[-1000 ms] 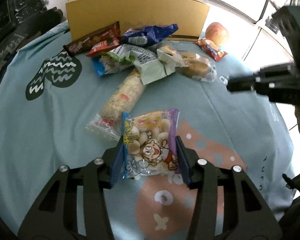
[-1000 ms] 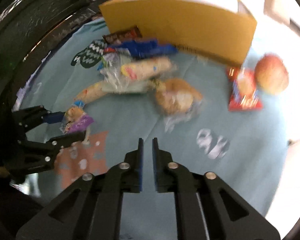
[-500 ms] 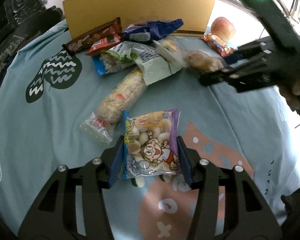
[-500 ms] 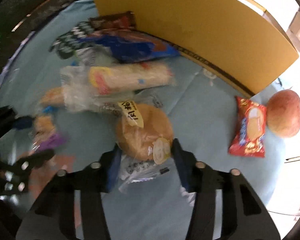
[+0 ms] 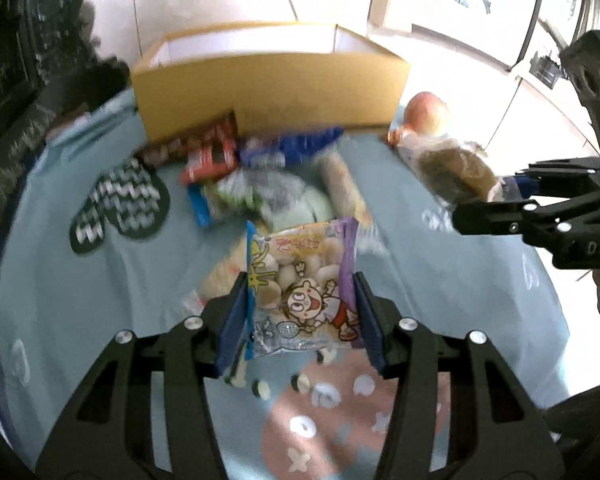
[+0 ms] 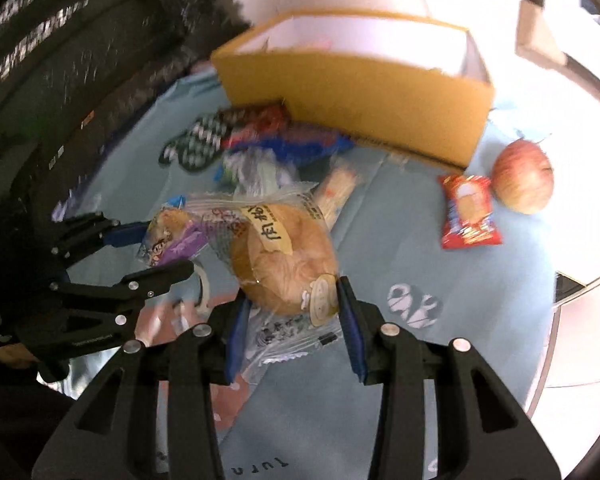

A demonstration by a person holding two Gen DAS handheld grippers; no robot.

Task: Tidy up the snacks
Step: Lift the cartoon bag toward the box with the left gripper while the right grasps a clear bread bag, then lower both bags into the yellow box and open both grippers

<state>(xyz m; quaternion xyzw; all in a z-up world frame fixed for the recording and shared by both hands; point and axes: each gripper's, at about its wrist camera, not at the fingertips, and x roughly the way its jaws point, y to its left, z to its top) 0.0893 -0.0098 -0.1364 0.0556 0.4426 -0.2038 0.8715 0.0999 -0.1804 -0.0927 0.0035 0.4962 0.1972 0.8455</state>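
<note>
Blue-clothed tabletop, yellow box upper centre — left hand-held gripper clamps the cartoon snack bag, right hand-held gripper the bagged bun; slick wrappers could slip free.

Left wrist camera sits right behind left tongs, looks forward and steeply down at surface, close up. Right wrist camera sits right behind right tongs, same steep look down, close up. Both face yellow box at far side. Both views share box, snack pile, apple. Each view catches other tongs from side.
</note>
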